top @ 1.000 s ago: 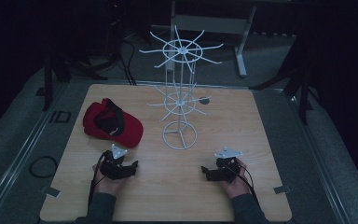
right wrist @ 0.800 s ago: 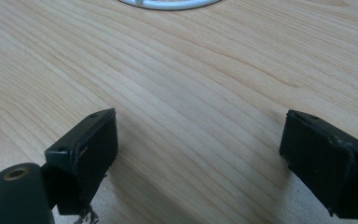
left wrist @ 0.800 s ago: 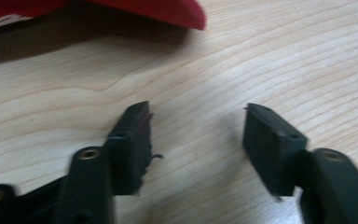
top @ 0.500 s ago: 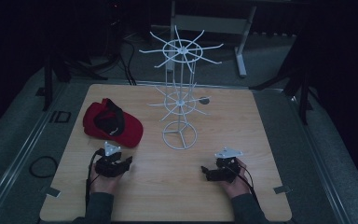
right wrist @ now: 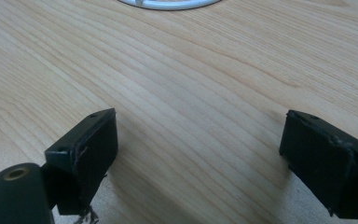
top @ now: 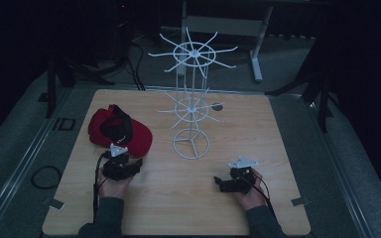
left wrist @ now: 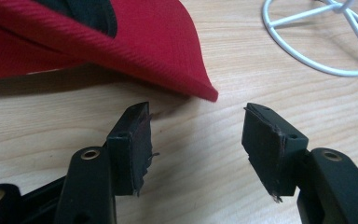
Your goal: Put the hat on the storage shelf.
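Observation:
A red cap (top: 119, 130) with a black inside lies on the left of the wooden table (top: 258, 148). In the left gripper view its brim (left wrist: 121, 42) ends just beyond the jaw tips. My left gripper (top: 138, 163) sits right in front of the cap. It (left wrist: 196, 116) is open, has just been opening wider, and only bare wood lies between its pads. A white wire rack (top: 192, 99) stands mid-table, and its ring base (left wrist: 317, 42) lies to the right of the cap. My right gripper (top: 217, 184) rests low near the front right, open (right wrist: 198, 126) over bare wood, short of the ring base (right wrist: 168, 3).
A small dark disc (top: 218, 106) lies on the table behind the rack. A metal stand (top: 255, 49) rises beyond the far edge. Cables (top: 42, 176) lie coiled on the floor at the left. Grey tape (top: 298, 201) marks the front right corner.
My left gripper has shifted a little toward the cap, and its jaws narrowed and then spread again. The right gripper has stayed where it was.

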The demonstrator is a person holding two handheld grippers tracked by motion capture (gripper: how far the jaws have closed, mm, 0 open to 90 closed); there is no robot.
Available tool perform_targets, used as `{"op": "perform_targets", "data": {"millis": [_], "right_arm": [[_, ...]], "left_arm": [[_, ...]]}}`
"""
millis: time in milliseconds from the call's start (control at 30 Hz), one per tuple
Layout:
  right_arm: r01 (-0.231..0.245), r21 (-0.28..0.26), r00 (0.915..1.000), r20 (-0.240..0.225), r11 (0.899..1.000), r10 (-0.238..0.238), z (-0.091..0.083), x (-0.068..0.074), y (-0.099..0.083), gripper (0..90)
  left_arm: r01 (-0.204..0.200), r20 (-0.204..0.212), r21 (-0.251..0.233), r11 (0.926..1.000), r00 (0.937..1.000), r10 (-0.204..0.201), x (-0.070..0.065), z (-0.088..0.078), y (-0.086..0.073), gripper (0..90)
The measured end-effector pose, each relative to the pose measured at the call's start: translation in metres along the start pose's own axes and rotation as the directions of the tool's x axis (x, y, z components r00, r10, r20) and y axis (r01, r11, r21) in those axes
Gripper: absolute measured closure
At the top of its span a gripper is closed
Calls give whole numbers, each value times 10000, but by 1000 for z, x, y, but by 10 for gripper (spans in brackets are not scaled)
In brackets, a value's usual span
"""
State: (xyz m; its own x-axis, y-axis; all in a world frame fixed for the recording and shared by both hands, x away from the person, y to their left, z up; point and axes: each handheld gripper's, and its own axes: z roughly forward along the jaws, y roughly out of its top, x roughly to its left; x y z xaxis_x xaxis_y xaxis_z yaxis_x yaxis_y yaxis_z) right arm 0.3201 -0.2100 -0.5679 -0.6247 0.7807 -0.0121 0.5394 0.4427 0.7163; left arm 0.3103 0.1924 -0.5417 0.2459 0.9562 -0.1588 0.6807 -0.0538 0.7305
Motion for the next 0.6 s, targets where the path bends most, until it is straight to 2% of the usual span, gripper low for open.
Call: {"op": "perform_targets", "data": {"millis": [233,300,367,400,600], "right_arm": [[2,2,10000,1,10000,-2,0,0,0,112],[-2,1,10000,-2,10000,2,0,0,0,112],[-2,0,10000,-1,10000,2,0,0,0,112],[-1,1,10000,-1,10000,1,0,0,0,112],[-1,0,10000,-2,10000,1,0,0,0,112]], "left_arm": [[587,34,-104,9982,9983,-587,3,7,9,403],[789,119,-150,9968,9968,-788,8,6,9,430],[1084,490,-181,9939,9930,-1074,14,4,9,475],[1146,548,-236,9931,9921,-1132,17,2,9,506],[946,426,18,9955,9946,-946,27,-7,5,608]]}}
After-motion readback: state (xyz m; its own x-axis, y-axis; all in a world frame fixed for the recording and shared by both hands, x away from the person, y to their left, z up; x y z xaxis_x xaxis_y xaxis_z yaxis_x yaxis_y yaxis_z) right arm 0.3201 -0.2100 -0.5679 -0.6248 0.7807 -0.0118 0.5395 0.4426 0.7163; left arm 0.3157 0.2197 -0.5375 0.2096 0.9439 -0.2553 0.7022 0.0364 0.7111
